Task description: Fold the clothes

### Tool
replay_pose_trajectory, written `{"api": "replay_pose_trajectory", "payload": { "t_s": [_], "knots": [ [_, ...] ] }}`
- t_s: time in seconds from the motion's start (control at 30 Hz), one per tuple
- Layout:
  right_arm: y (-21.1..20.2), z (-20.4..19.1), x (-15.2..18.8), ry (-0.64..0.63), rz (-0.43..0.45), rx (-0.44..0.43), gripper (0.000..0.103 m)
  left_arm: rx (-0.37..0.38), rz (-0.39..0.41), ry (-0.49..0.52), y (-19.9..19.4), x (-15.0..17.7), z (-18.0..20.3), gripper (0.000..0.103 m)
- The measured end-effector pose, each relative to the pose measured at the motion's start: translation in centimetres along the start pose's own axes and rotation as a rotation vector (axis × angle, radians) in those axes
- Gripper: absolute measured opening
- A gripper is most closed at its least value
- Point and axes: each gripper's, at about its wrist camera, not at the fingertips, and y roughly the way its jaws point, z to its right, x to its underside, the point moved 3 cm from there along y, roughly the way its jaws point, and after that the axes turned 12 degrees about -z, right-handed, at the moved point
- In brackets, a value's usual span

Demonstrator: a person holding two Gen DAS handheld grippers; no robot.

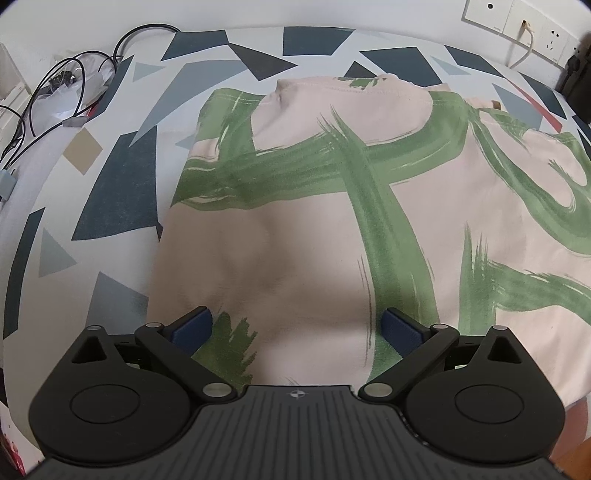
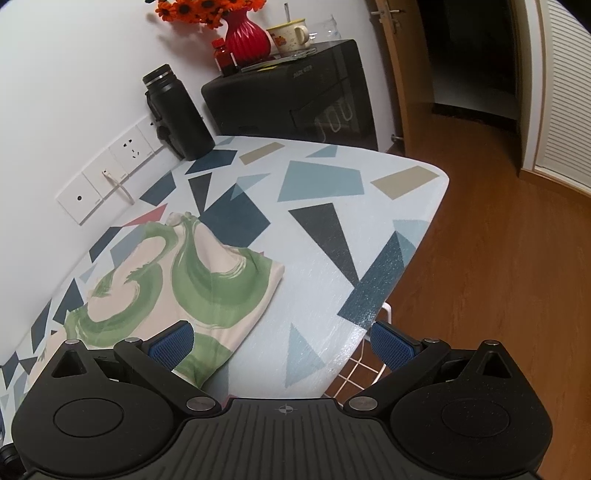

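Item: one garment (image 1: 332, 206), pale pink cloth printed with broad green brush strokes, lying spread on the table (image 2: 325, 236), which carries a geometric-patterned cover. Taking the black flask (image 2: 177, 114) at the wall as landmark, the garment lies on the near side of it, well apart, along the wall edge of the table.

Handling, as judged: light, soft and limp, with no stiffness of its own; likely to sag and drag if lifted by one point. Hold is best taken at a hem or corner, pinching through all layers, with both grippers raising together.

Left gripper (image 1: 297, 330): jaws wide apart, holding nothing, hovering above the garment's near portion.
Right gripper (image 2: 282, 341): jaws wide apart, holding nothing, over bare table beside the garment's edge.

Left wrist view only: the full width of the cloth, a folded-over flap at its far end, cables (image 1: 55, 85) off the far left corner.
Right wrist view only: the flask, a red vase (image 2: 245, 38) with orange flowers, a mug (image 2: 290, 35), wooden floor (image 2: 498, 277).
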Motion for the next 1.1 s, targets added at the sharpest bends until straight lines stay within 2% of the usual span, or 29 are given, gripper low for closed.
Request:
{"api": "replay_pose_trajectory", "payload": {
  "t_s": [1.1],
  "knots": [
    [1.7, -0.7, -0.3, -0.02, -0.047, -0.007, 0.102, 0.014, 0.009, -0.024, 0.7, 0.2, -0.1, 0.103]
  ]
}}
